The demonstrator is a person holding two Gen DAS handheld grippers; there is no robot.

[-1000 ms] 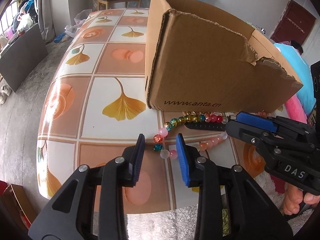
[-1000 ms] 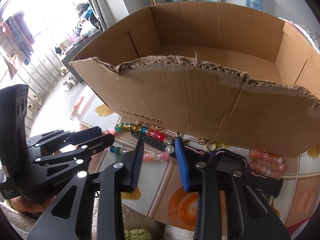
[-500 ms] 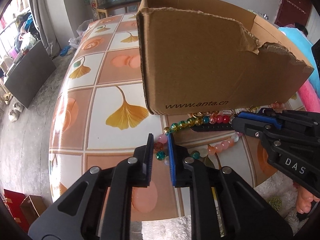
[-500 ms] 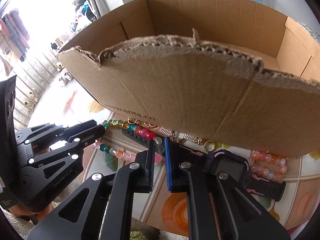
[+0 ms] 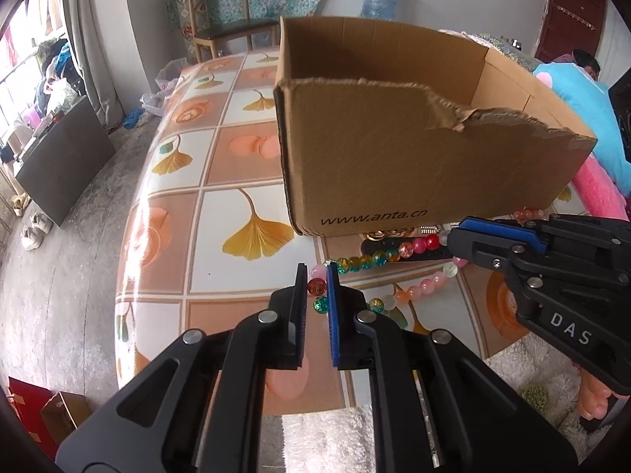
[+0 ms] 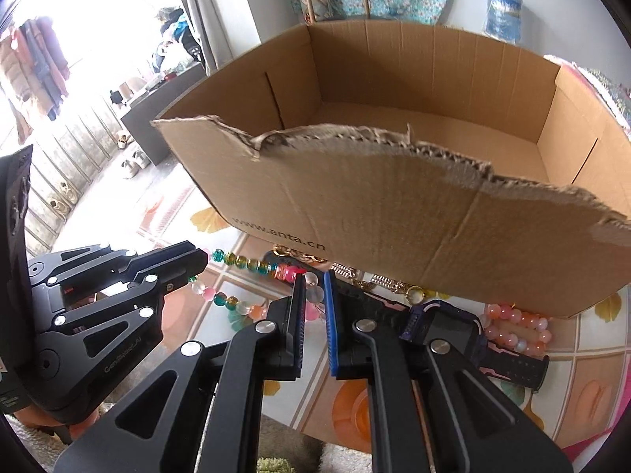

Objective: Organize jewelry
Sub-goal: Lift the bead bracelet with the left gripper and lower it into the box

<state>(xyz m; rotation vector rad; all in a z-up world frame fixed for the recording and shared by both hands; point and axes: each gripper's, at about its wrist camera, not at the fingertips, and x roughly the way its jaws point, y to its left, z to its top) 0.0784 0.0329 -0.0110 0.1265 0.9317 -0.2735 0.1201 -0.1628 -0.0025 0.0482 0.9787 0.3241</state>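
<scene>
The left claw [image 5: 316,276] is closing, its jaws already narrowed onto the bead necklace [image 5: 378,259], with a red bead pinched between the black pad and the blue pad at its tips. The right claw [image 6: 314,289] is clamped on the same strand further along, a pale frosted bead caught between its pads. The necklace is a loop of mixed beads, green and yellow glass ones, red ones, and pink, peach and white ones; its upper run stretches between the two claws while the lower run sags toward the worktop [image 5: 221,216], which wears a cloth of orange and white squares with yellow ginkgo leaves. All of this sits just in front of the torn near wall of an open cardboard box [image 6: 394,213] printed with a web address, and nothing shows on the visible part of the box floor. Against the foot of the box lie a gold chain [image 6: 378,282], a dark watch [image 6: 445,325] with a black strap, and a pink bead bracelet [image 6: 516,325] to its right. A wooden chair [image 5: 224,19] stands beyond the worktop
</scene>
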